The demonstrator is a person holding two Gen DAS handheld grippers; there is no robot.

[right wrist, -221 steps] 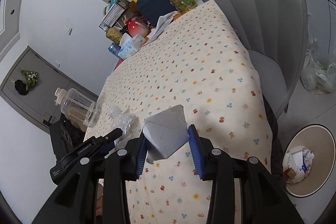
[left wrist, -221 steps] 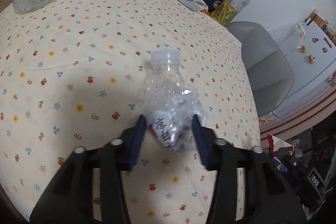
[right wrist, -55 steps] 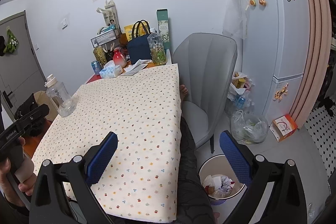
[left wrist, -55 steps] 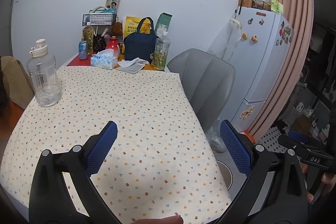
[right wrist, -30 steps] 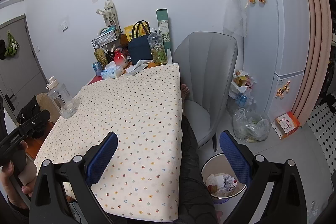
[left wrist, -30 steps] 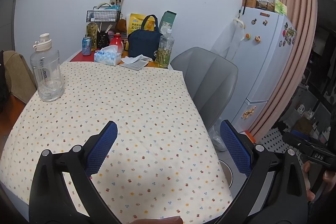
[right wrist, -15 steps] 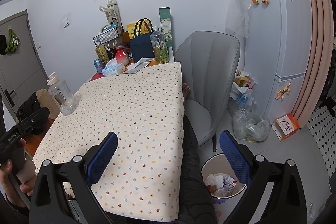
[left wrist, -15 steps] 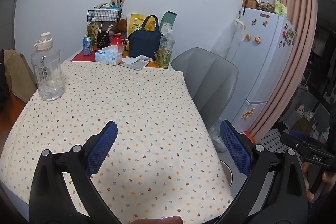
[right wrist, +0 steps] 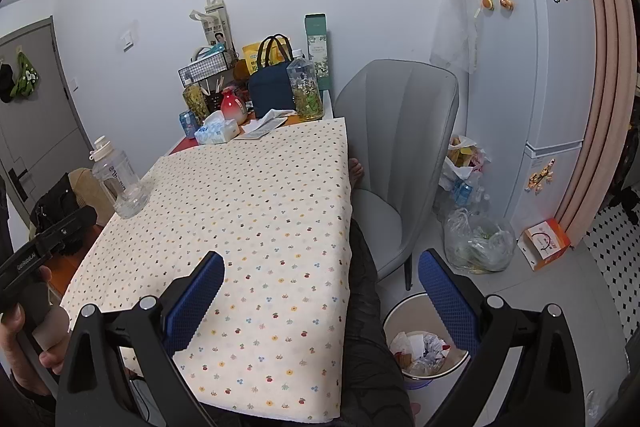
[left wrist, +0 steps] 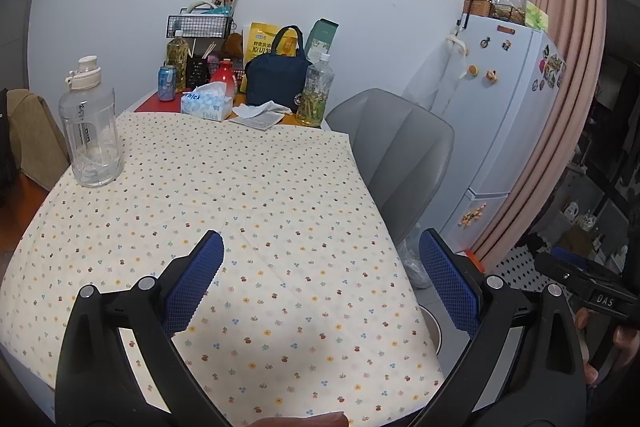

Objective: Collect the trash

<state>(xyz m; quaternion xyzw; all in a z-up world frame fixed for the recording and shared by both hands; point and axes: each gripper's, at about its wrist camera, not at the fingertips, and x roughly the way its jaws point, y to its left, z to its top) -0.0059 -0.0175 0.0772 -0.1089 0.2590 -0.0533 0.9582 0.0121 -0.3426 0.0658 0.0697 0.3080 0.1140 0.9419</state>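
Note:
My left gripper (left wrist: 320, 287) is open and empty, held above the near end of the table with the flowered cloth (left wrist: 224, 195). My right gripper (right wrist: 320, 291) is open and empty too, over the table's near right corner. A round trash bin (right wrist: 404, 311) stands on the floor right of the table and holds crumpled paper and wrappers (right wrist: 420, 347). Its rim also shows in the left wrist view (left wrist: 434, 327). No loose trash lies on the flowered cloth.
A large clear water jug (left wrist: 90, 135) stands at the table's left edge. At the far end are a tissue box (left wrist: 206, 103), a navy bag (left wrist: 276, 75), bottles and a can. A grey chair (right wrist: 396, 147), a fridge (right wrist: 532, 67) and floor bags (right wrist: 476, 239) are at the right.
Compared with several seconds ago, the crushed bottle and the grey wrapper are out of the grippers and both are open. In the last second the views barely shift.

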